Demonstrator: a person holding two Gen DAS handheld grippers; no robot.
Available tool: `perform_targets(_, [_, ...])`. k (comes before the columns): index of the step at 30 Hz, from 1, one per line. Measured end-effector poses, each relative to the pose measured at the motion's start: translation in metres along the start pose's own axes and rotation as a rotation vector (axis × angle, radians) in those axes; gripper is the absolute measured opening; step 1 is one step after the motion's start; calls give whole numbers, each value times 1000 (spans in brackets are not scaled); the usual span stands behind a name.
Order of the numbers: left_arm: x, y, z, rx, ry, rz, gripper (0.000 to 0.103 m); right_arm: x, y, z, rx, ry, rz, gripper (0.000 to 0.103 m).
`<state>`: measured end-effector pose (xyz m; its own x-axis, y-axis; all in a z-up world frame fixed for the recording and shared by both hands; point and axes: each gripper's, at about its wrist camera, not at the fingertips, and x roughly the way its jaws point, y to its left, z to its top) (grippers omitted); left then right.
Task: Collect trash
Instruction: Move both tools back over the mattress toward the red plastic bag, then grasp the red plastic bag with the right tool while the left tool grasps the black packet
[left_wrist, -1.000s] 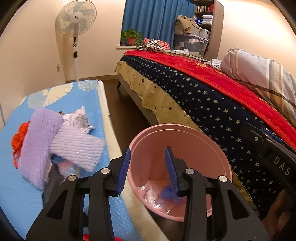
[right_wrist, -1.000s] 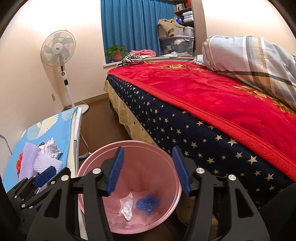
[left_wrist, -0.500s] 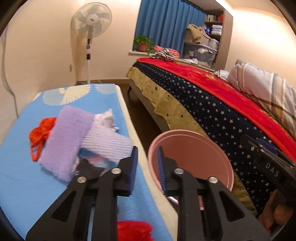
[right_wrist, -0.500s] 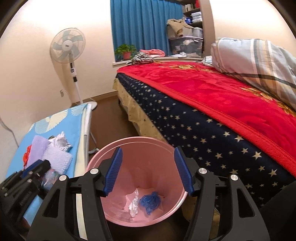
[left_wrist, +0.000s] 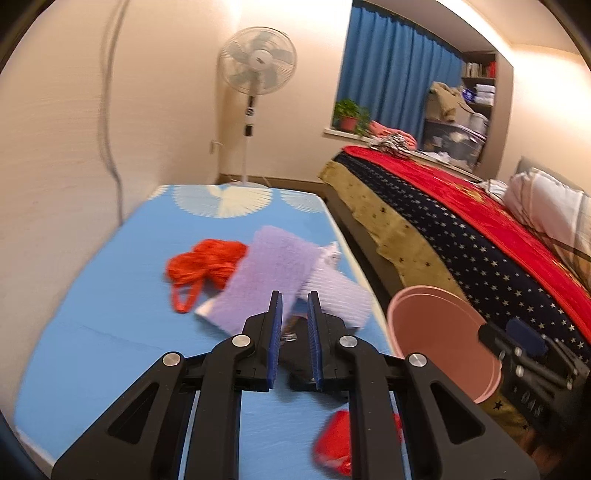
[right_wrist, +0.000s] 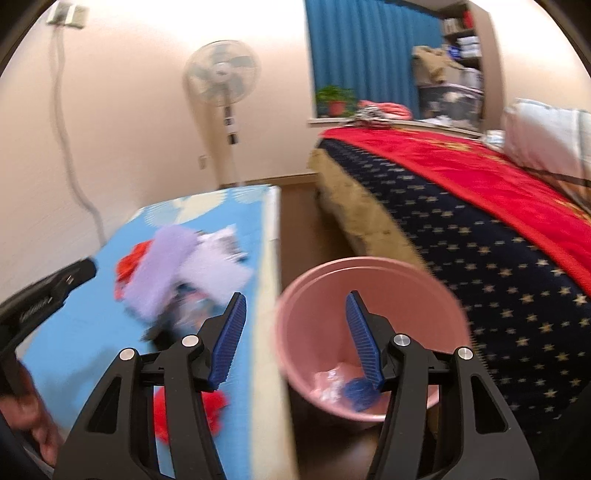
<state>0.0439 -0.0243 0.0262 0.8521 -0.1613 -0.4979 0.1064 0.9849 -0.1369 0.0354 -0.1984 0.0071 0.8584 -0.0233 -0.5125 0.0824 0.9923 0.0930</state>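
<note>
The left tongs (left_wrist: 294, 308) are seen nearly shut and closing, with only a narrow gap between the blue pads; nothing is gripped, though a dark item (left_wrist: 295, 332) on the surface shows through the gap. The right tongs (right_wrist: 295, 314) stand about half open and empty, held above the near edge of the surface (right_wrist: 271, 295) and the rim of the pink bin (right_wrist: 373, 266).

No legible writing is found; the markings on the tongs' bodies are blurred.

Just beyond the left tongs, two lilac foam nets (left_wrist: 273, 269) lie overlapped on the blue-covered surface (left_wrist: 110, 295), with an orange mesh bag (left_wrist: 205, 264) to their left and a crumpled white scrap (left_wrist: 332, 254) to their right. A red item (left_wrist: 336, 439) lies on the surface below the left tongs. Open blue surface remains to the left and at the far end.

The bin stands on the floor to the right of the surface edge, close against the bed (right_wrist: 498, 258). Clear plastic (right_wrist: 330, 384) and a blue scrap (right_wrist: 356, 391) lie in its bottom. The floor strip between surface and bed is narrow.

A standing fan (left_wrist: 256, 62) and blue curtains (left_wrist: 391, 81) are noted at the far wall.
</note>
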Motion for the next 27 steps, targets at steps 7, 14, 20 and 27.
perform_targets(7, [-15,28,-2,-55,-4,59,14,7,53,-32,-141,86,150,79])
perform_targets(14, [-19,38,-8,-84,8,86,14,31,76,-65,-214,248,201,93])
perform_targets(20, [-11,37,-11,-86,21,83,14,44,76,-75,-225,315,214,92])
perform_targets(27, [2,35,-16,-80,44,72,14,50,68,-66,-182,295,206,74])
